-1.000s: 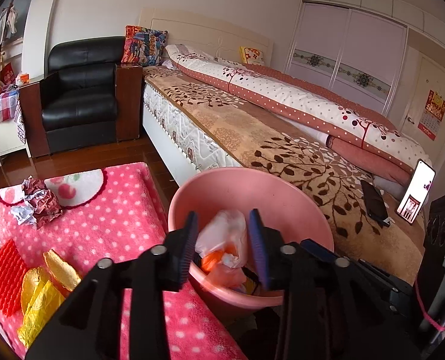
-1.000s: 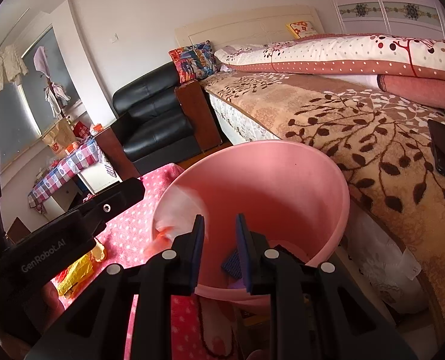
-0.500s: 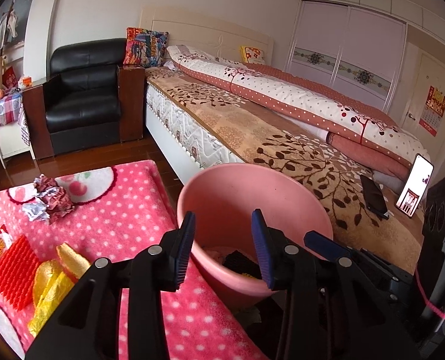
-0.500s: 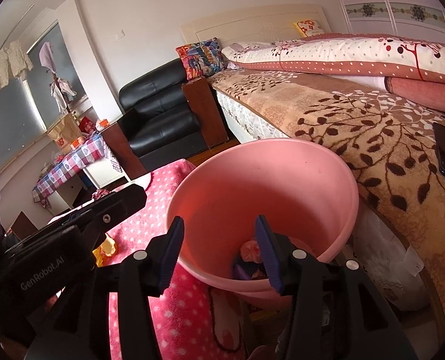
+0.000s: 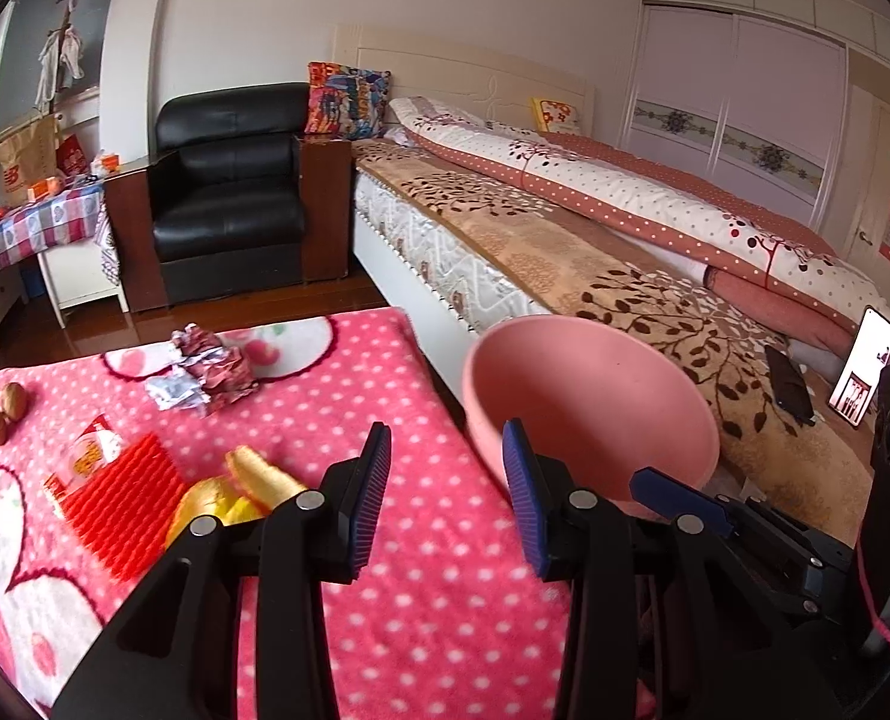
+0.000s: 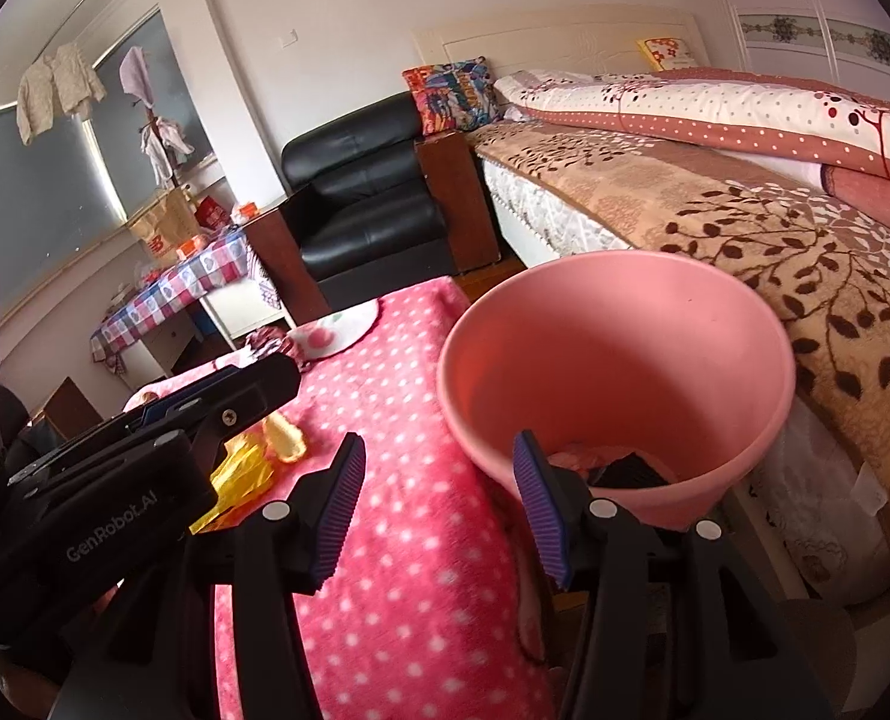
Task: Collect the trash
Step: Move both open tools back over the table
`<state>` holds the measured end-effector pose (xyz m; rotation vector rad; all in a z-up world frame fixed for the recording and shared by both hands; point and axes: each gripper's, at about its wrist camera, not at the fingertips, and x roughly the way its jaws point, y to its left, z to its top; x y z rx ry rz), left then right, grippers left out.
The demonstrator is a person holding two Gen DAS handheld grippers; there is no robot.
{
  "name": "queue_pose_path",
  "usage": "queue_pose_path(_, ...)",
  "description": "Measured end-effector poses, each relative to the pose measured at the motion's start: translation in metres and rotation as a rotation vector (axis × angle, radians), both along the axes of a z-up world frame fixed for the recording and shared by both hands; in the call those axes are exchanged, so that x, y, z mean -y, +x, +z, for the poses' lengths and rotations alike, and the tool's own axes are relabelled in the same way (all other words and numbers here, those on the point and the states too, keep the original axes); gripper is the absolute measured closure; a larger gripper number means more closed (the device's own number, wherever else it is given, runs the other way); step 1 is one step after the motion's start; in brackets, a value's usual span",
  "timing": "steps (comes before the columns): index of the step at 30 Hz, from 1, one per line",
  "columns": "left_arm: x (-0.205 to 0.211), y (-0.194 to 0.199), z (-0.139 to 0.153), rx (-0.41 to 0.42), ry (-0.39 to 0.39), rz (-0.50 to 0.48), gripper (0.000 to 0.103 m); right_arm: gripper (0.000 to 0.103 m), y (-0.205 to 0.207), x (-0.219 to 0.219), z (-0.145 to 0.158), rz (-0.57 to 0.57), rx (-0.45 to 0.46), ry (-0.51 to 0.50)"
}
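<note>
Left gripper (image 5: 446,489) and right gripper (image 6: 438,495): jaws spread, empty, over pink tabletop (image 5: 336,396); pink bin (image 6: 619,360) right, holding possibly wrappers.

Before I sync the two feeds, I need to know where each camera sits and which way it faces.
Left wrist: on the left gripper, above the pink polka-dot blanket, facing the black armchair and bed; its open fingers show, with the right gripper low on the right.
Right wrist: on the right gripper, beside the pink bin, facing the same way; its open fingers show, and the left gripper to the left.
Shared: bin, blanket, yellow wrapper, armchair, bed.
</note>
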<state>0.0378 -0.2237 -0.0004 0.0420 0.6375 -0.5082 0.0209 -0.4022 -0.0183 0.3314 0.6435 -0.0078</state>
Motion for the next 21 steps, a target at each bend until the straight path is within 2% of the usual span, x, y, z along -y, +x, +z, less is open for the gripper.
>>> queue_pose_path(13,-0.051,-0.01,-0.011,-0.027,0.025,0.102,0.064,0.052,-0.01,-0.056,-0.01,0.069,-0.047,-0.004)
queue_pose_path(21,-0.095,-0.024,-0.014,0.006,0.044,0.168,0.064,0.052,-0.012,-0.084,-0.011,0.147,-0.045,-0.015)
